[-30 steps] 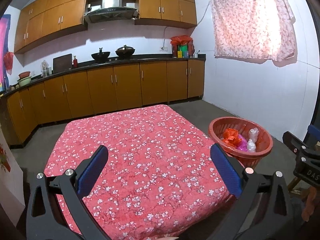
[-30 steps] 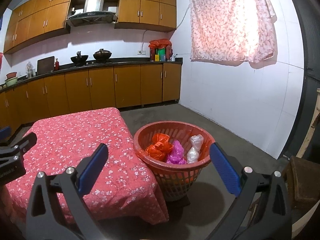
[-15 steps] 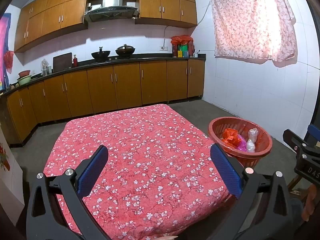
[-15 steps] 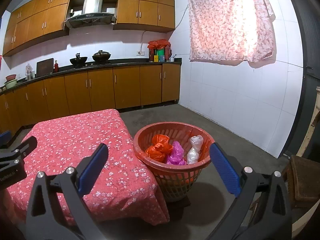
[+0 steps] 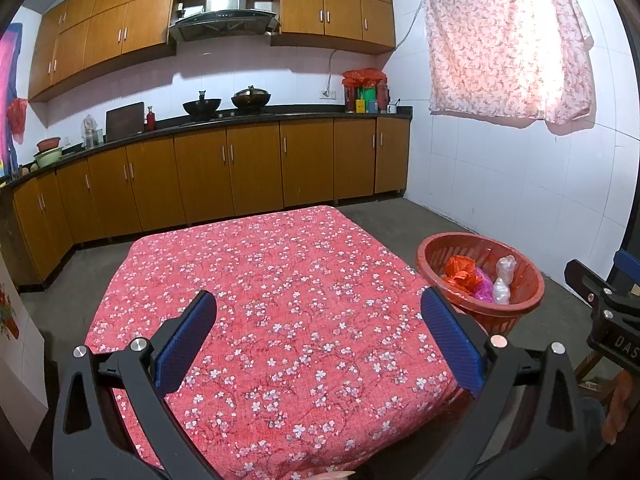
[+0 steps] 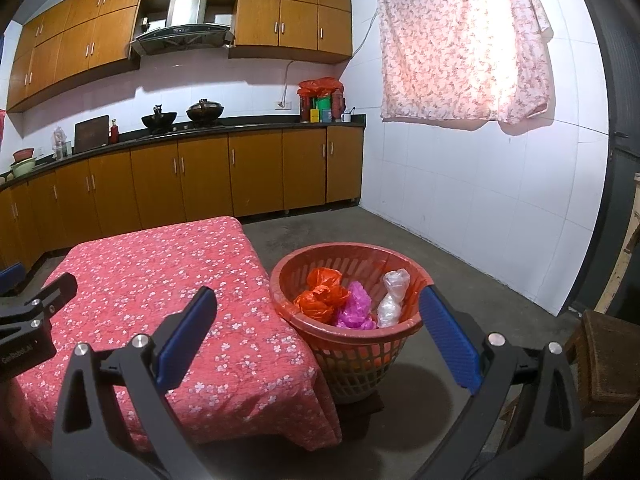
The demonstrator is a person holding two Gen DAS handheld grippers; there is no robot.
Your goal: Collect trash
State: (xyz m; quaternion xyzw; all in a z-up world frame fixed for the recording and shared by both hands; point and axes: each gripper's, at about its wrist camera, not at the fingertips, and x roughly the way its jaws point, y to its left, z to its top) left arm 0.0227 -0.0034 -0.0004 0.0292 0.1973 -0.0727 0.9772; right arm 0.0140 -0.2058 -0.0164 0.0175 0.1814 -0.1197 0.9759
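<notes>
The trash sits bunched in the red basket on the floor just beside the bench's right edge, low enough that things taken off the top can drop into it: an orange bag, a pink bag and a clear bag lie together in its bowl. The flowered cloth over the bench shows nothing on it, so the collecting looks about done. The left hand-held gripper hangs over the cloth and the right hand-held gripper over the basket's near side, both spread wide and empty.
</notes>
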